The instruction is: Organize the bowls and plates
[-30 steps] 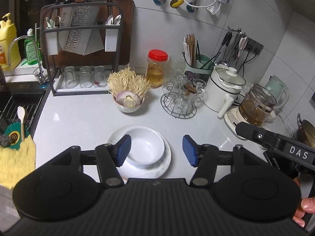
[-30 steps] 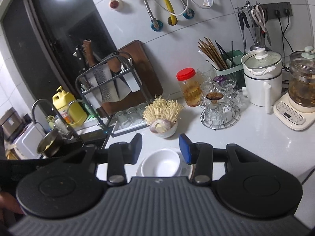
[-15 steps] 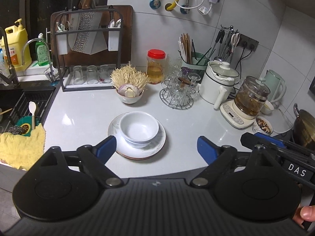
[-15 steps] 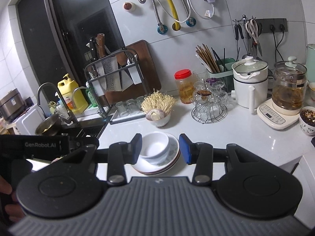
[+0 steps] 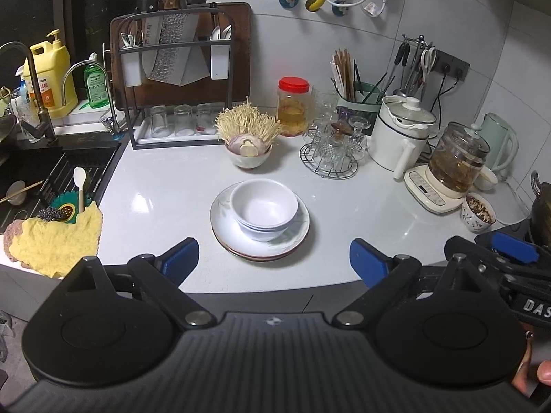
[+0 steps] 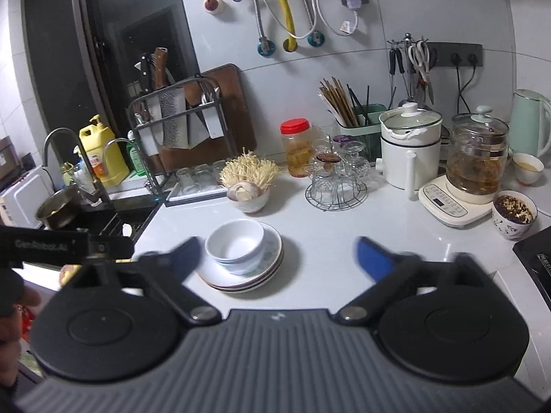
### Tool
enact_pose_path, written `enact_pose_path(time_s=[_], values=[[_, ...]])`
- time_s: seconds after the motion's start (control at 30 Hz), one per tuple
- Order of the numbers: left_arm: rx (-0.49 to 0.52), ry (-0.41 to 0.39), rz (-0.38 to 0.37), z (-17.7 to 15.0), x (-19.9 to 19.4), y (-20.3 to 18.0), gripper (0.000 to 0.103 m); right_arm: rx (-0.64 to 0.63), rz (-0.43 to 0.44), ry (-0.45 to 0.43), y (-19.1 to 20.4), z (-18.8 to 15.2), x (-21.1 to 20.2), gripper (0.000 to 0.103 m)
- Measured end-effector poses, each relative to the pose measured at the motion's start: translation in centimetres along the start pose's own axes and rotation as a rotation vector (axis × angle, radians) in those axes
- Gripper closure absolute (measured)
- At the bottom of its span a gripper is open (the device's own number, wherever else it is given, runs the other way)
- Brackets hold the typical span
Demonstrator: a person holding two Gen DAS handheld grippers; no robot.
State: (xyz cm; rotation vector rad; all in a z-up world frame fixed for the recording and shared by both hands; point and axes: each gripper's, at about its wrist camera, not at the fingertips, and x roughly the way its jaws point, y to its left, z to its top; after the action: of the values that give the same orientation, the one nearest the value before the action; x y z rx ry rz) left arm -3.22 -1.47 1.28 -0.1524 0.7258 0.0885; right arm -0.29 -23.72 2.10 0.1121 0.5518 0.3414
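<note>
Stacked white bowls sit nested on a stack of white plates in the middle of the white counter. They also show in the right wrist view, the bowls on the plates. My left gripper is open and empty, held back over the counter's front edge, short of the stack. My right gripper is open and empty, also pulled back, with the stack near its left finger. The right gripper's blue pad shows at the right edge of the left wrist view.
A bowl of enoki mushrooms and onion stands behind the stack. A wire rack of glasses, a red-lidded jar, a white pot and a glass kettle line the back right. The sink and a yellow cloth lie left.
Both grippers have drawn back and up from the stack. Both have opened wider, the right one from a narrow gap to wide open.
</note>
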Motion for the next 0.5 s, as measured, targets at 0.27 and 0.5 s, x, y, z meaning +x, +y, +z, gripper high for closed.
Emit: enact_pose_path(time_s=[0.27,0.5], values=[[0.007,0.005,0.014,-0.04,0.14,0.06,0.007,0.015,0.004,0.010,-0.08,-0.09,0.21,0.000],[0.036,0.005,0.015,0.29,0.40,-0.20,0.007,0.016,0.005,0.008,-0.21,0.08,0.39,0.000]])
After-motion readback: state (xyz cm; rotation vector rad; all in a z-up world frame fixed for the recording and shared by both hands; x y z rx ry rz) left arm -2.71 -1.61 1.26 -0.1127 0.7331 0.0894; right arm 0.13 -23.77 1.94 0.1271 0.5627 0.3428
